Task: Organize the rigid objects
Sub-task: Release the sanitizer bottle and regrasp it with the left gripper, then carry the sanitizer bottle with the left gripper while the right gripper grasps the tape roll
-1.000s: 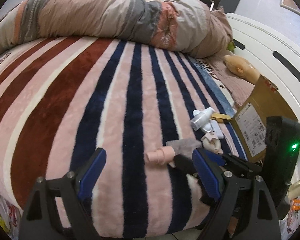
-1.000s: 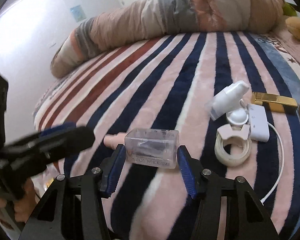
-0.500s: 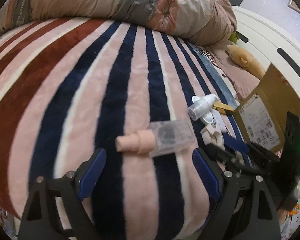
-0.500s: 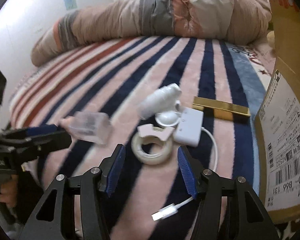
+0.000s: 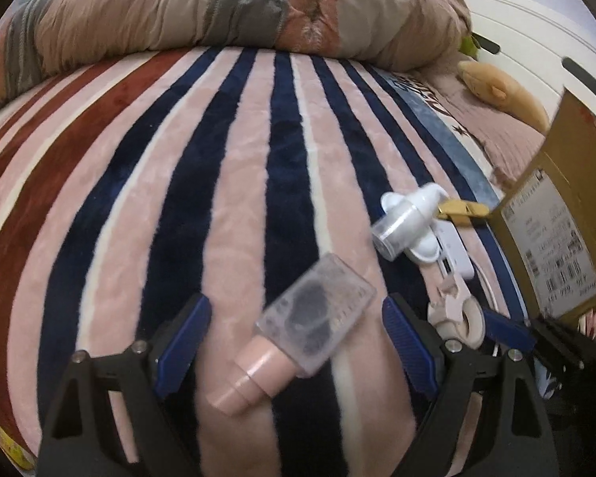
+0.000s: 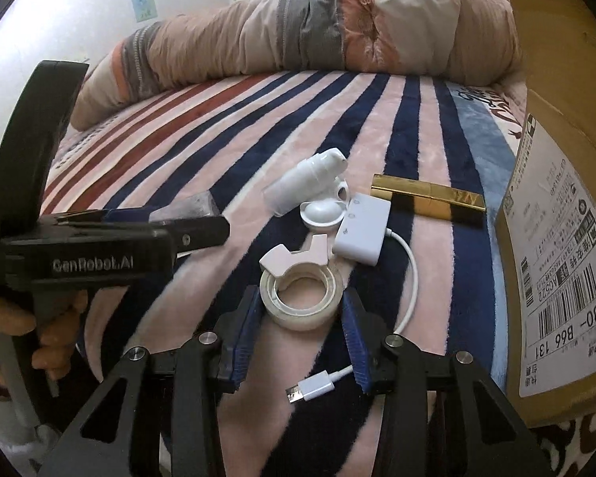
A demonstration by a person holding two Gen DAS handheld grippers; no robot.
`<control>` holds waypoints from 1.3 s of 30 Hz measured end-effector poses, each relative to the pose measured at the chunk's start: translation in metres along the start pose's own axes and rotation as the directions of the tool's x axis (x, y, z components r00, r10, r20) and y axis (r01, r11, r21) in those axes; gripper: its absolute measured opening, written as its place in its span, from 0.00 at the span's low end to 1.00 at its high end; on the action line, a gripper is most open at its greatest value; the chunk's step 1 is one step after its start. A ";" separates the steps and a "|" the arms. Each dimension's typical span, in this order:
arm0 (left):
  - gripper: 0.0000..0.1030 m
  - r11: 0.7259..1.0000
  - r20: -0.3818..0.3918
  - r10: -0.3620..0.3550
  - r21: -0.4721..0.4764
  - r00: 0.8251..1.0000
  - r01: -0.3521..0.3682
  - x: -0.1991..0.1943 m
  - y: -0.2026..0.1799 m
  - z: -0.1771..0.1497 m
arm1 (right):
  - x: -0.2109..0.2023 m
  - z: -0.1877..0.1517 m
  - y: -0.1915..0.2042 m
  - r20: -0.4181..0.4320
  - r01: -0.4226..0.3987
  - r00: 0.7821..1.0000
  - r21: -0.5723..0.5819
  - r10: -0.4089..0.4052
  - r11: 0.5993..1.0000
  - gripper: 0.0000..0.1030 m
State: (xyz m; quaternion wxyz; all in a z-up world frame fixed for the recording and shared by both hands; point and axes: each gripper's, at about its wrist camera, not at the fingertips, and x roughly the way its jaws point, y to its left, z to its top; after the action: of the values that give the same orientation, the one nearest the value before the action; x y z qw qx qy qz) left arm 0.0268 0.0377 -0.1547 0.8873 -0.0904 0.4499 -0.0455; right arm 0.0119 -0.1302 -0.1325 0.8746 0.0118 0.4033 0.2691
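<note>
- left wrist view: left gripper [image 5: 294,330] is spreading its blue pads wide; a clear bottle [image 5: 320,320] with a pink cap is lying tilted between them, touching neither pad, on the striped blanket [image 5: 234,183] near its front edge.
- right wrist view: right gripper [image 6: 301,320] is standing released, its pads flanking a tape roll [image 6: 301,294] with small gaps on both sides.
- beyond the roll, a white adapter [image 6: 362,234] is lying with its cable curling toward the front edge, beside a white pump bottle [image 6: 304,185] and a gold bar [image 6: 428,198].
- a cardboard box [image 6: 556,238] is standing at the blanket's right edge; a rolled quilt [image 6: 298,39] is lying along the far edge.
</note>
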 end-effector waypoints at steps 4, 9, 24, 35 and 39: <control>0.68 0.999 0.009 -0.030 0.015 1.000 0.030 -0.006 0.001 -0.006 | 0.001 0.000 0.000 0.007 -0.009 1.000 -0.014 0.009 1.000 0.35; 0.35 0.998 0.006 -0.024 0.057 1.000 0.024 -0.010 0.001 -0.011 | -0.002 -0.001 -0.002 0.007 -0.015 1.000 -0.014 0.015 1.000 0.35; 0.29 0.996 0.025 -0.039 0.083 0.999 0.037 0.005 -0.007 0.000 | 0.003 0.005 -0.003 -0.001 -0.022 1.000 -0.018 0.022 1.000 0.36; 0.28 0.991 0.122 -0.066 0.124 0.990 0.051 -0.056 -0.008 0.013 | -0.042 0.018 0.019 0.116 -0.013 0.993 -0.077 0.022 0.997 0.35; 0.28 0.983 0.185 -0.114 0.163 0.976 0.084 -0.101 -0.026 0.031 | -0.083 0.030 0.026 0.203 -0.020 0.978 -0.098 0.040 0.995 0.35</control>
State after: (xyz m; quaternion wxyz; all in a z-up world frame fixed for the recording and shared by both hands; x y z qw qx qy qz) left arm -0.0080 0.0322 -0.0518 0.9278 -0.0479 0.3515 -0.1152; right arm -0.0222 -0.1420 -0.0482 0.9068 0.0035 0.2976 0.2985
